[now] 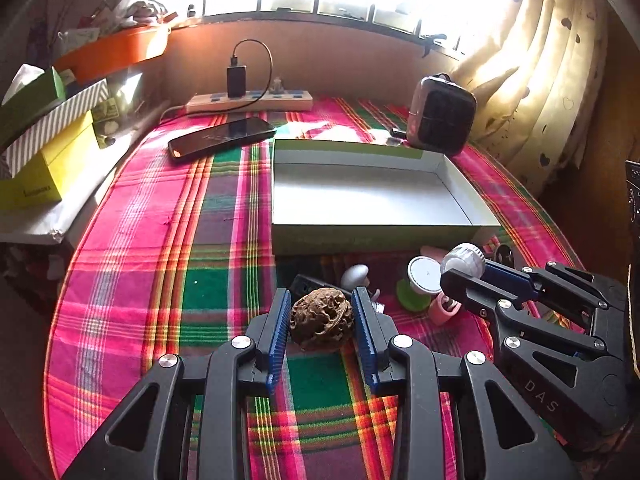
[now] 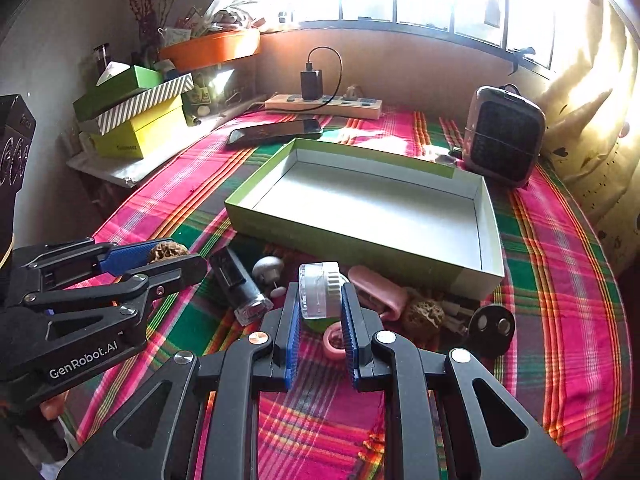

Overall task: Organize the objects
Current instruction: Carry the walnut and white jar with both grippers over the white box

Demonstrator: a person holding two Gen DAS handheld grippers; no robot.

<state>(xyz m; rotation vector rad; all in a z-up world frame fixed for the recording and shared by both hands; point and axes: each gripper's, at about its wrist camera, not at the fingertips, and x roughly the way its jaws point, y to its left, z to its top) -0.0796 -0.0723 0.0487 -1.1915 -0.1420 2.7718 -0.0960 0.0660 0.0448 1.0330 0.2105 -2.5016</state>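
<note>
On the plaid tablecloth (image 1: 160, 240), a shallow green-sided cardboard tray (image 2: 490, 232) with a plain white inside lies past a clutter of small things. The left gripper (image 1: 322, 316) has its ribbed blue pads pressed on either side of a wrinkled brown walnut (image 1: 322, 318), clamped on it. The right gripper (image 2: 320, 314) is closed on a clear ridged plastic cap (image 2: 320, 290). Crowding the near edge of the tray are a black rectangular tube (image 2: 238, 286), a grey mushroom-shaped knob (image 2: 267, 267), a pink clip (image 2: 376, 290) and a pink ring (image 2: 334, 342). Only the right wrist view shows a second walnut (image 2: 423, 315) and a black disc (image 2: 492, 326). Farther off lie a smartphone (image 1: 222, 137), a power strip (image 1: 250, 101) and a small heater (image 1: 442, 116).
</note>
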